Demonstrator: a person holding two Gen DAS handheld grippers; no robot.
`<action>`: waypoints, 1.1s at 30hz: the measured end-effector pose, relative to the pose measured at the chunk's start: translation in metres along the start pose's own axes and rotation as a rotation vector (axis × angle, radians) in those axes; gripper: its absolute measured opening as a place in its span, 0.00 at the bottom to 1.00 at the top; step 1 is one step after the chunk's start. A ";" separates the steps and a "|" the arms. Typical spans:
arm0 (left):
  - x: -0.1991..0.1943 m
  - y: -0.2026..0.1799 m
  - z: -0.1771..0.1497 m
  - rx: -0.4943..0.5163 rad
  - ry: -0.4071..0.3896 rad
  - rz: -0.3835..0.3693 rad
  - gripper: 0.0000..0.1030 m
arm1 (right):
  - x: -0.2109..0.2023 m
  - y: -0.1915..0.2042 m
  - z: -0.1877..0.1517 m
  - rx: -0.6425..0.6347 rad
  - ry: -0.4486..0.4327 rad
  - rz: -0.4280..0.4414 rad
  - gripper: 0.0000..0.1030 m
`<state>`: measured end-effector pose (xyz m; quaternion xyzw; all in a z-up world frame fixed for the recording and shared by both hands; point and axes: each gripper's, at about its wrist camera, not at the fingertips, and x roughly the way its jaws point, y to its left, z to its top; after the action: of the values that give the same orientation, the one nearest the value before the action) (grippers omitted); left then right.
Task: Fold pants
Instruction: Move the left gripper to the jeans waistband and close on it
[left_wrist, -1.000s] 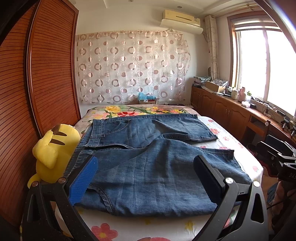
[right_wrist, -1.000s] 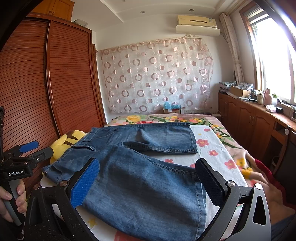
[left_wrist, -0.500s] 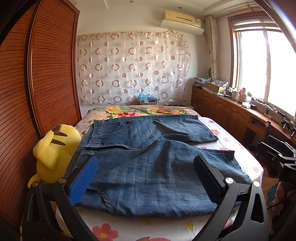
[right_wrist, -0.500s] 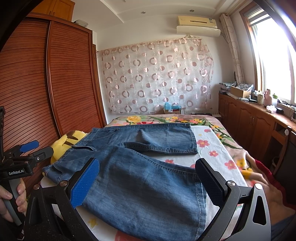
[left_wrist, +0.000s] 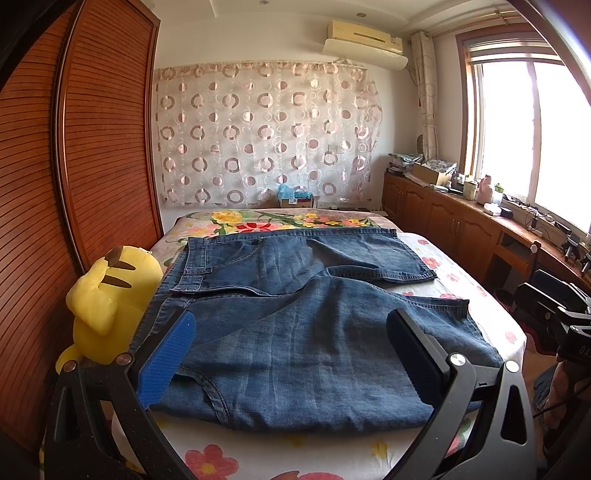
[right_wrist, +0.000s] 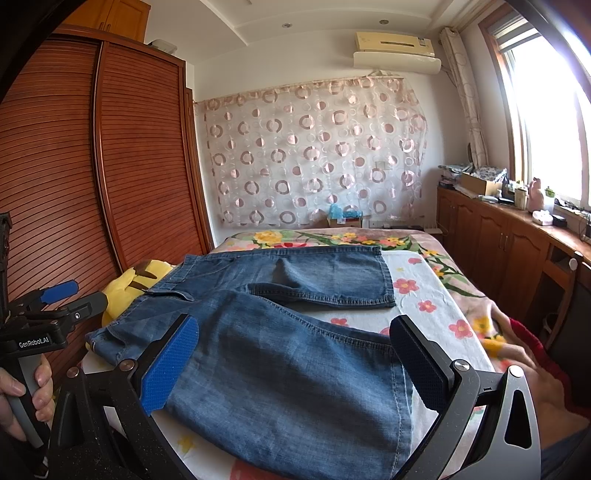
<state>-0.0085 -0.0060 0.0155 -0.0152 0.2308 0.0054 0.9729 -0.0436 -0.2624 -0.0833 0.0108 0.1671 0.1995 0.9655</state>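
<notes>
Blue denim pants lie spread flat on the floral bed, waistband at the left, both legs running to the right; they also show in the right wrist view. My left gripper is open and empty, held above the near leg close to the bed's front edge. My right gripper is open and empty, above the near leg's right part. The left gripper also shows at the far left of the right wrist view, held in a hand.
A yellow plush toy sits at the bed's left edge beside the wooden wardrobe. Wooden cabinets with clutter run under the window on the right. A patterned curtain hangs behind the bed.
</notes>
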 end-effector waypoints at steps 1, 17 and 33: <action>0.000 0.000 0.000 0.000 0.000 0.001 1.00 | 0.000 0.000 0.000 -0.002 0.001 0.000 1.00; 0.030 0.045 -0.023 -0.061 0.102 0.082 1.00 | 0.033 -0.016 -0.012 -0.049 0.107 0.005 0.96; 0.044 0.105 -0.049 -0.107 0.163 0.168 1.00 | 0.061 -0.030 -0.019 -0.087 0.305 0.020 0.94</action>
<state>0.0072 0.0972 -0.0510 -0.0483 0.3090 0.0980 0.9448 0.0141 -0.2670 -0.1232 -0.0599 0.3030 0.2153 0.9264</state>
